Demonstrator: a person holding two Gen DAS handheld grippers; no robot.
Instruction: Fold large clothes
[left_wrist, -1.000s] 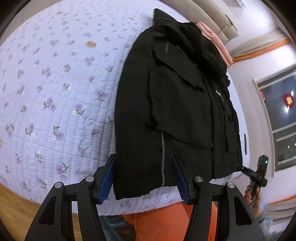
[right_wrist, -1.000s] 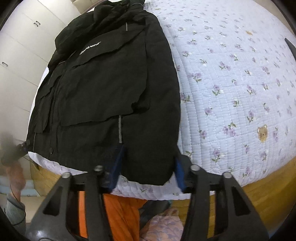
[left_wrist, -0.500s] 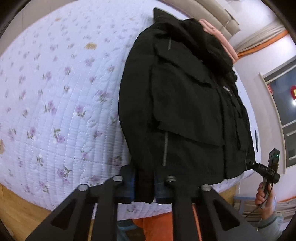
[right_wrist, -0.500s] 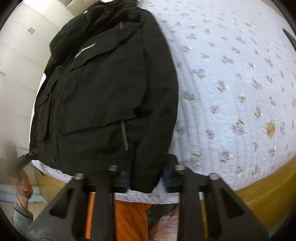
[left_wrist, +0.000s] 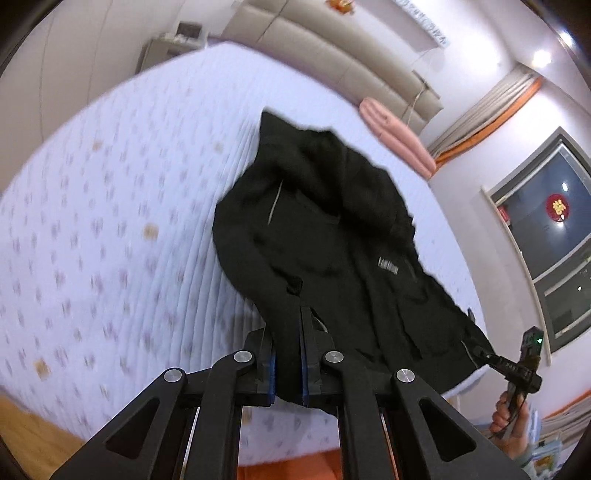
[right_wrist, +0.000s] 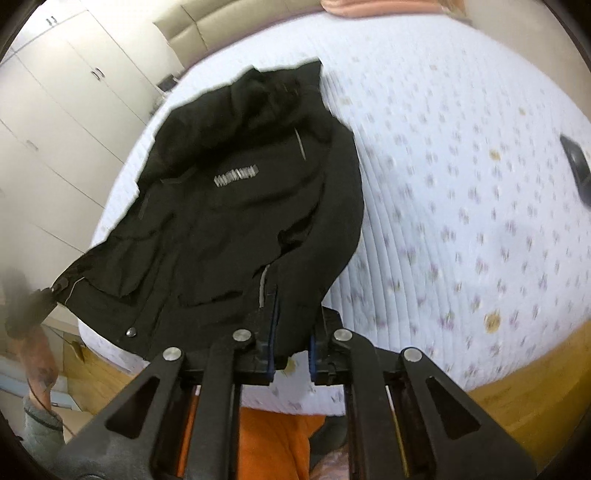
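Observation:
A black hooded jacket (left_wrist: 332, 240) lies front up on the flowered white quilt (left_wrist: 110, 240), hood toward the headboard. Its near hem is lifted off the bed and hangs stretched between both grippers. My left gripper (left_wrist: 288, 332) is shut on the hem's left part, beside a grey reflective stripe. At the far right of that view, my right gripper (left_wrist: 484, 356) pinches the other hem corner. In the right wrist view the jacket (right_wrist: 229, 221) fills the left half, and my right gripper (right_wrist: 293, 325) is shut on the hem. My left gripper (right_wrist: 40, 299) shows blurred at the far left, at a hem corner.
A pink folded blanket (left_wrist: 395, 136) lies by the padded headboard (left_wrist: 332, 62). A dark window (left_wrist: 554, 229) is on the right, white wardrobes (right_wrist: 55, 110) on the left. A dark flat object (right_wrist: 578, 166) rests on the quilt (right_wrist: 461, 184). The person's orange trousers (right_wrist: 277, 443) are below.
Both grippers went from open around the jacket's hem to shut on it. Both then rose, pulling the hem up off the quilt; more of the room shows.

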